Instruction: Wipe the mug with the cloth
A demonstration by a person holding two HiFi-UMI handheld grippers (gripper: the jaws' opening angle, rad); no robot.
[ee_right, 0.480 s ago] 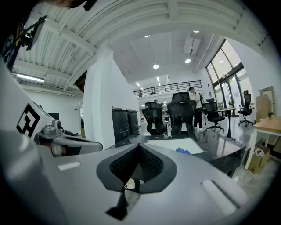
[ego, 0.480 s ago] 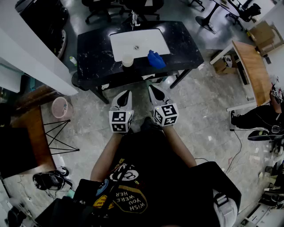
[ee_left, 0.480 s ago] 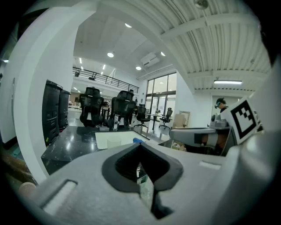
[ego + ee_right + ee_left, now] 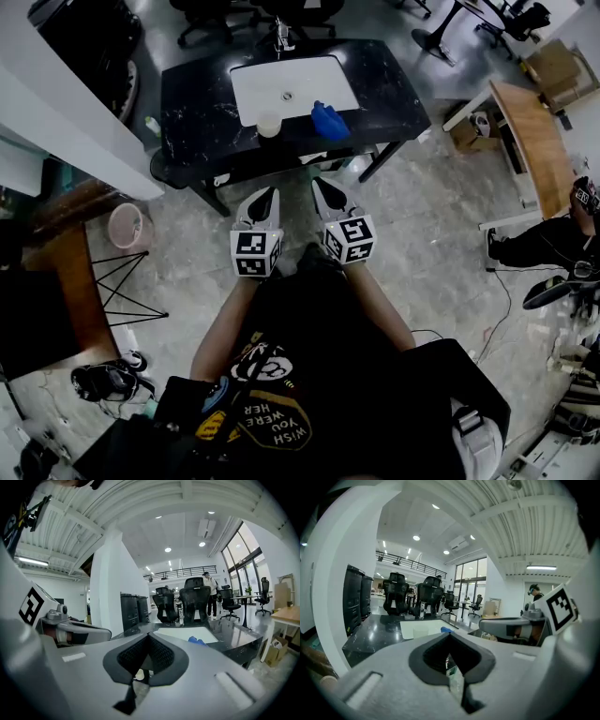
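A pale mug (image 4: 269, 125) stands on the black counter (image 4: 197, 112), at the front rim of the white sink (image 4: 246, 94). A crumpled blue cloth (image 4: 329, 122) lies just to its right and also shows in both gripper views: the cloth (image 4: 446, 630), the cloth (image 4: 197, 641). My left gripper (image 4: 268, 193) and right gripper (image 4: 318, 184) hover side by side over the floor, short of the counter's near edge. Both point at it, their jaws pressed together with nothing between them. In the right gripper view my own jaws hide the mug.
A faucet (image 4: 279, 37) rises behind the sink, with office chairs (image 4: 225, 14) beyond. A pink bin (image 4: 128, 228) and a wire stand (image 4: 122, 286) sit at the left by a white wall. A wooden desk (image 4: 534, 141) and a seated person (image 4: 553, 248) are at the right.
Both grippers have edged slightly towards the counter. The mug and cloth lie as before.
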